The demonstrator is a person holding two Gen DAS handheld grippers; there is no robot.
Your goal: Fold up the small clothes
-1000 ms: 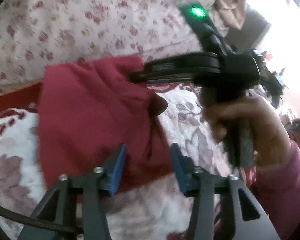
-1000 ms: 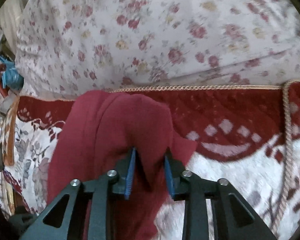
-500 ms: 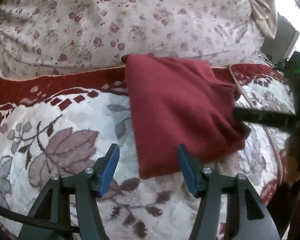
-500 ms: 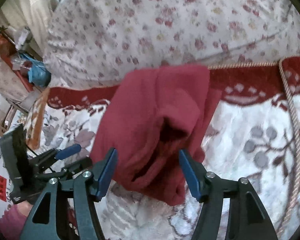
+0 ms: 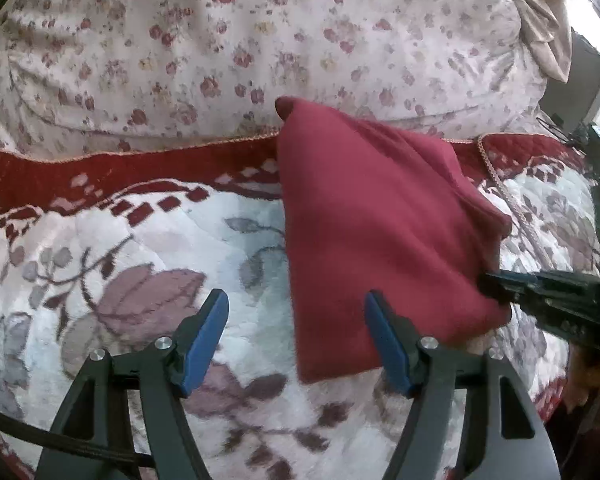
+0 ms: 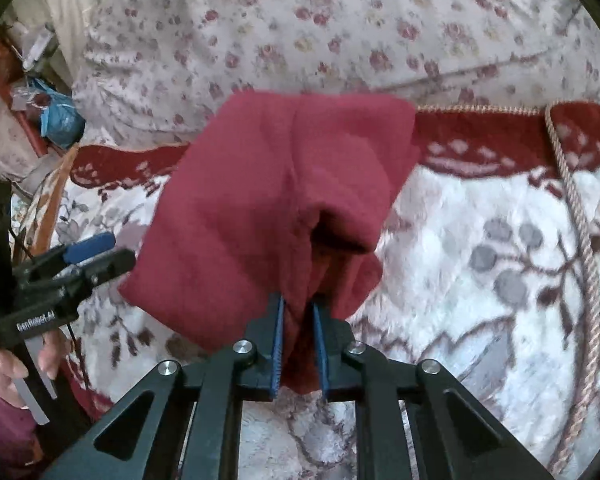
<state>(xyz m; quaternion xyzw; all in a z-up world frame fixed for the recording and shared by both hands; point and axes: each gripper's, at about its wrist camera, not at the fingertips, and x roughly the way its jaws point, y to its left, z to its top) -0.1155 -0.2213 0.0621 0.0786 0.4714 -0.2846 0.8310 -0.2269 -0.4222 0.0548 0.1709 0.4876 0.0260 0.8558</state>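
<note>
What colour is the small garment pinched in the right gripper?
Plain dark red garment, no print; clearest in the right wrist view, between the right gripper.

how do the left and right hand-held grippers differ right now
The left hand-held gripper has its jaws spread wide and holds nothing; the right hand-held gripper is shut on the red garment. The left sits by the garment's near left edge; the right pinches its bunched near edge. Both have blue pads on black fingers.
</note>
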